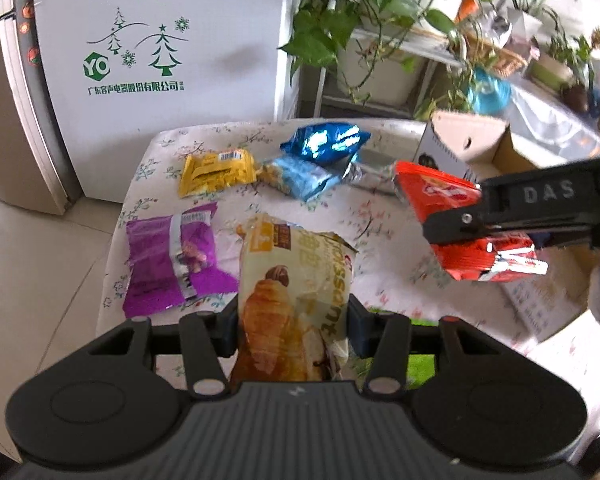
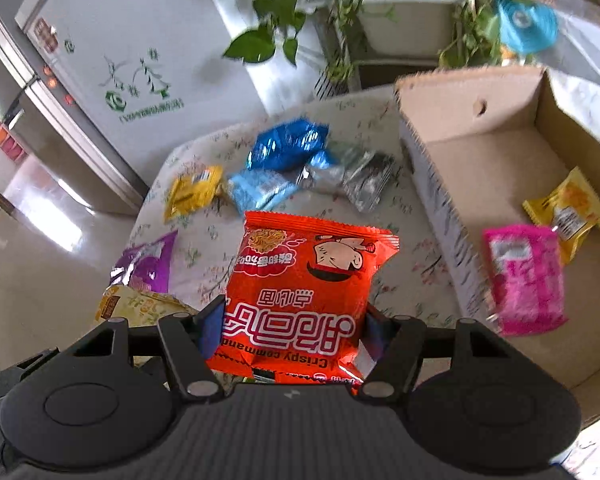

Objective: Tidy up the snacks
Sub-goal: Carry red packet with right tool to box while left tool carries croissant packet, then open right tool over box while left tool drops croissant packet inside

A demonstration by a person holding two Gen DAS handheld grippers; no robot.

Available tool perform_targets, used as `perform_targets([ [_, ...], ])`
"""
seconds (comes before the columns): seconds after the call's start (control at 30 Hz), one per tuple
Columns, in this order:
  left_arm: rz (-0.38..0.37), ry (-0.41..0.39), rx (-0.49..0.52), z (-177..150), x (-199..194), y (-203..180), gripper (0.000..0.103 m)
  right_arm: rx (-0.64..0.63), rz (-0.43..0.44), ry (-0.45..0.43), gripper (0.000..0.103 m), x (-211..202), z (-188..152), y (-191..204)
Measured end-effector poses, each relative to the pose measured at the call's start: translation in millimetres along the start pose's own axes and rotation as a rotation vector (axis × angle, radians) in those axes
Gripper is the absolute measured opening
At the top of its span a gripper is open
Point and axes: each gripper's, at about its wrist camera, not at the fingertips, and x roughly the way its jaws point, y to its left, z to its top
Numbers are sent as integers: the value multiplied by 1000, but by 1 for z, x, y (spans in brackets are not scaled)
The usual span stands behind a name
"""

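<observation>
The left tool [image 1: 292,328] is clamping a croissant packet [image 1: 296,300] between its pads, the packet standing up off the counter [image 1: 380,280] with its printed croissant facing the camera. Over on the other side, the right tool [image 2: 294,320] is gripping an orange noodle-snack packet [image 2: 300,288], pads pressing on both of its edges, and the packet is hanging clear above the flowered cloth. In the left wrist view that same orange packet [image 1: 460,224] is showing between the right tool's dark fingers [image 1: 460,220], up near the corner of the cardboard box [image 1: 472,140].

Still lying on the counter: a purple packet [image 1: 172,256] nearest the left tool, a yellow packet [image 1: 216,172] beyond it, a light blue packet [image 1: 300,176] just beside that, a dark blue foil packet [image 1: 324,140] behind, and a silver packet [image 2: 364,180] close to the box wall.

Inside the box [image 2: 500,152], a pink packet [image 2: 524,276] is sitting near the front, blurred, with a small yellow packet [image 2: 568,212] touching its far corner. A white fridge [image 1: 160,60] and leafy plants [image 1: 340,20] are standing behind.
</observation>
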Motion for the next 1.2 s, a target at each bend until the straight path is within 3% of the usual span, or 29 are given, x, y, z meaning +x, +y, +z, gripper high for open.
perform_targets([
  [0.27,-54,-40,-3,20,-7,-33,49,38,-2,-120,73,-43,18,-25],
  [0.73,-195,-86,40,53,-1,-117,49,164,-79,-291,73,-104,27,-91],
  [0.97,-263,-81,54,63,9,-158,49,272,-134,-335,73,-118,28,-129],
  [1.2,-321,-47,43,65,27,-192,49,368,-169,-315,73,-115,25,-152],
])
